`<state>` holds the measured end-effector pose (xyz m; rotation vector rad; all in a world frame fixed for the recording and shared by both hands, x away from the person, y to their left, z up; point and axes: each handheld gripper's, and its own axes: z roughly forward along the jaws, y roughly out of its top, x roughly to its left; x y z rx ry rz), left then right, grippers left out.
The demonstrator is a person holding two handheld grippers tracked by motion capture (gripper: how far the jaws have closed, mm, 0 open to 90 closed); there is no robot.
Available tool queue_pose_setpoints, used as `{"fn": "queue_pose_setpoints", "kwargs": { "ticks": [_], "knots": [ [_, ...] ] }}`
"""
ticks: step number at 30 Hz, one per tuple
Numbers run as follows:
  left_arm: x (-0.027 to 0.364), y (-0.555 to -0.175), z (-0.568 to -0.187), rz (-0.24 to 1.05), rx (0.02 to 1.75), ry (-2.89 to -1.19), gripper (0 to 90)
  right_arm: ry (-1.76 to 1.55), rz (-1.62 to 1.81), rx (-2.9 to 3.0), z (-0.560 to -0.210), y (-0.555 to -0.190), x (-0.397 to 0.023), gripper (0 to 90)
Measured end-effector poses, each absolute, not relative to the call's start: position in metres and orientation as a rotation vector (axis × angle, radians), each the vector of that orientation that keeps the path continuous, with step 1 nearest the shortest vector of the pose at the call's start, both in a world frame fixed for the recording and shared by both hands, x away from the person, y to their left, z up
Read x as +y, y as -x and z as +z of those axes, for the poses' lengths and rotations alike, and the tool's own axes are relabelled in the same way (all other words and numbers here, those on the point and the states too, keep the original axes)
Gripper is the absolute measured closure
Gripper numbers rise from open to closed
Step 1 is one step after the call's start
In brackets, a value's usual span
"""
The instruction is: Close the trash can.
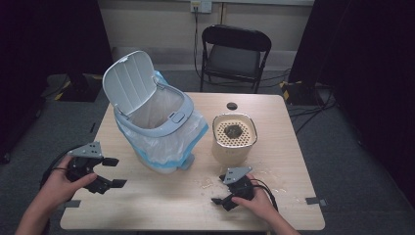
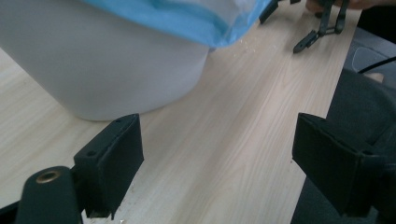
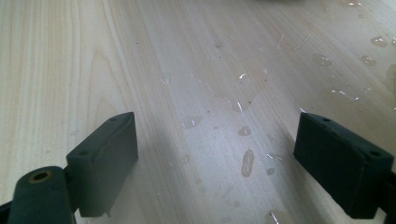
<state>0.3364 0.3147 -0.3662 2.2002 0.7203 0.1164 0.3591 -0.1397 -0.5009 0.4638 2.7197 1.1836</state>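
Observation:
A pale grey bin leans on the wooden table, its lid swung open and a blue-edged bag lining it. To its right stands a beige container with a perforated insert holding a dark clump. My left gripper is open at the table's left, empty; in the left gripper view its jaws face the bin's white wall and the bag. My right gripper is open near the front edge. Its jaws hover over wet wood.
Water drops spot the table by the right gripper, also visible as drops in the high view. A black folding chair stands behind the table. A dark round grommet sits near the far edge. Grey carpet surrounds the table.

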Motion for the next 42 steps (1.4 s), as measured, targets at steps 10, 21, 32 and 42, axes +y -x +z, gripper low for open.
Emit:
{"fn": "queue_pose_setpoints", "kwargs": {
  "ticks": [10,21,32,42],
  "knots": [
    [0.321,-0.348,-0.337,0.172,0.753,-2.187,16.0,-0.464,1.184,2.719,-0.501,-0.359,-0.140,12.9],
    [0.324,-0.359,-0.306,0.176,0.817,-2.161,16.0,-0.463,1.184,2.716,-0.501,-0.359,-0.140,12.9],
    [0.330,-0.370,-0.280,0.229,0.869,-2.127,16.0,-0.462,1.184,2.716,-0.501,-0.359,-0.140,12.9],
    [0.327,-0.389,-0.259,0.272,0.861,-2.095,16.1,-0.462,1.183,2.717,-0.501,-0.359,-0.140,12.9]
  ]
}}
